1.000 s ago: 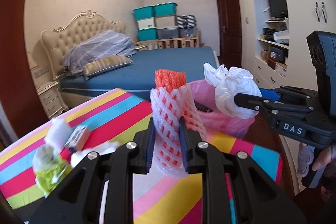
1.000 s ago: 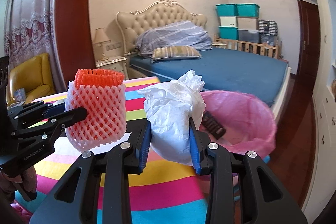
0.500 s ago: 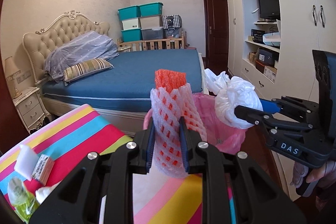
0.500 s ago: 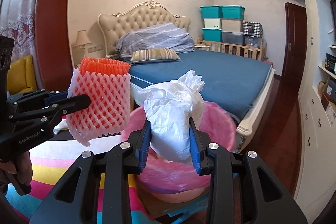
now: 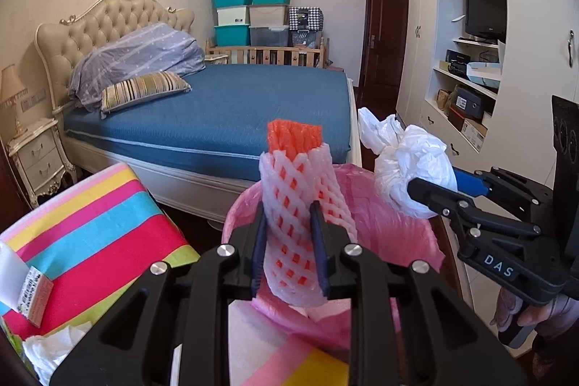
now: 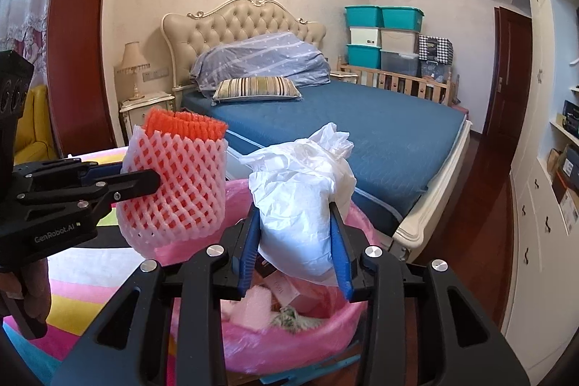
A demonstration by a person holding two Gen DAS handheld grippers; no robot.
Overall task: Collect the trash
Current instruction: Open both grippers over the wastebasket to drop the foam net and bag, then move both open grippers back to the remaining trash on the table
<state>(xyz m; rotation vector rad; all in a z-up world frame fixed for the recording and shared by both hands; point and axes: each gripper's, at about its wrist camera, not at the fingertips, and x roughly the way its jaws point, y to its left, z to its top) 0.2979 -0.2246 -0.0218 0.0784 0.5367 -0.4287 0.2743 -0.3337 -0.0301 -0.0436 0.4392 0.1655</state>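
Left to right: striped tablecloth [image 5: 97, 223] now sits only at the far left of the left wrist view. 1 s ago it filled the foreground under both tools, so both have moved off the table toward the bin. A small printed carton [image 5: 34, 295] and a crumpled tissue [image 5: 50, 346] lie on it.

Left gripper [image 5: 289, 234] is clamped on the foam fruit net [image 5: 296, 201], white mesh over an orange one, upright, pinched mid-height. It hangs over the near rim of the pink-lined trash bin [image 5: 394, 227]; earlier the bin was behind it.

Right gripper [image 6: 295, 241] is clamped on the crumpled white plastic bag [image 6: 300, 205], held over the bin opening [image 6: 289, 339]. Bin already holds scraps: pink foam, paper.

Both grips unchanged from 1 s ago; neither item is released. The two tools sit side by side, net left of bag, not touching.
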